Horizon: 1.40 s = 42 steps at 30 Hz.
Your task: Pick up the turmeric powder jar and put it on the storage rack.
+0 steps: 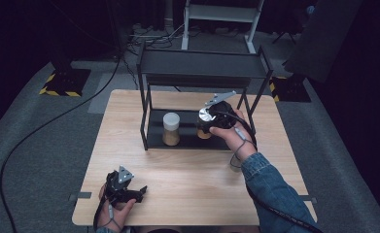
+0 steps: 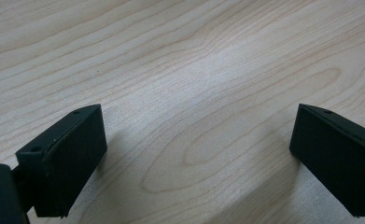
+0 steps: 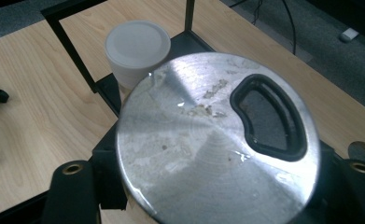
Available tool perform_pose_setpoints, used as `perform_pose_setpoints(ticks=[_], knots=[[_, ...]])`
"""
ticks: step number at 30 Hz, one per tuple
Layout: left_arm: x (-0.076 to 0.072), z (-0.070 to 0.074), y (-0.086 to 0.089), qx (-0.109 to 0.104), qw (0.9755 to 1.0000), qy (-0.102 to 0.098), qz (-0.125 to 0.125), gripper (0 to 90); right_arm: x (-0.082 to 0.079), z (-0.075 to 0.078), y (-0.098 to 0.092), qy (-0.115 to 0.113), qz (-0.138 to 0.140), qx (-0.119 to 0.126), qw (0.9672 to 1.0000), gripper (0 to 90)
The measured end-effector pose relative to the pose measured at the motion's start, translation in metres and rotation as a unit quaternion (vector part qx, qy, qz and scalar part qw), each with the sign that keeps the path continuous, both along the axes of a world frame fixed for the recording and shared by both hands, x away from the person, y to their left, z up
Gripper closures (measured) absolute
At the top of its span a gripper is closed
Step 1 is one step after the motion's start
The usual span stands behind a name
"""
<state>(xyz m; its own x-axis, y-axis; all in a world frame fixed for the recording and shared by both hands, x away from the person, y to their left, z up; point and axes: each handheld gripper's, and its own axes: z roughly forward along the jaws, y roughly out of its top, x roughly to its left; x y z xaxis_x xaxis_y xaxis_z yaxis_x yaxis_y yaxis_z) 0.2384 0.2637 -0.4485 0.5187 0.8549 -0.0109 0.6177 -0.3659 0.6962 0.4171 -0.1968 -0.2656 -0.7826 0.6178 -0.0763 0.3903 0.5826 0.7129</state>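
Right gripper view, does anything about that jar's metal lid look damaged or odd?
Yes. The round silver metal lid is scuffed and blotched with pale residue near its middle, and a black-rimmed, half-moon opening is cut through one side. It isn't visibly dented.

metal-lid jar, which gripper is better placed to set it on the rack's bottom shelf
Right. The right gripper is shut on the metal-lid jar at the bottom shelf, beside the white-lid jar. The left gripper rests open near the table's front edge.

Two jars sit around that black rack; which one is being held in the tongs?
The jar with the shiny metal lid, clamped in the right tongs. The other jar, with a white lid, stands untouched on the rack's bottom shelf to its left.
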Motion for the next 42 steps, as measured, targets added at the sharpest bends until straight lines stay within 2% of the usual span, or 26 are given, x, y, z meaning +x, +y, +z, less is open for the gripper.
perform_pose_setpoints(ticks=[19, 42], knots=[[0.0, 0.0, 0.0, 0.0, 1.0, 0.0, 0.0, 3.7, 0.026, -0.042, 0.022, 0.018, -0.023, -0.008, 0.9995, 31.6], [0.0, 0.0, -0.001, -0.001, 1.0, -0.001, 0.002, 3.7, 0.042, -0.086, 0.036, 0.038, -0.043, -0.008, 0.9983, 31.5]])
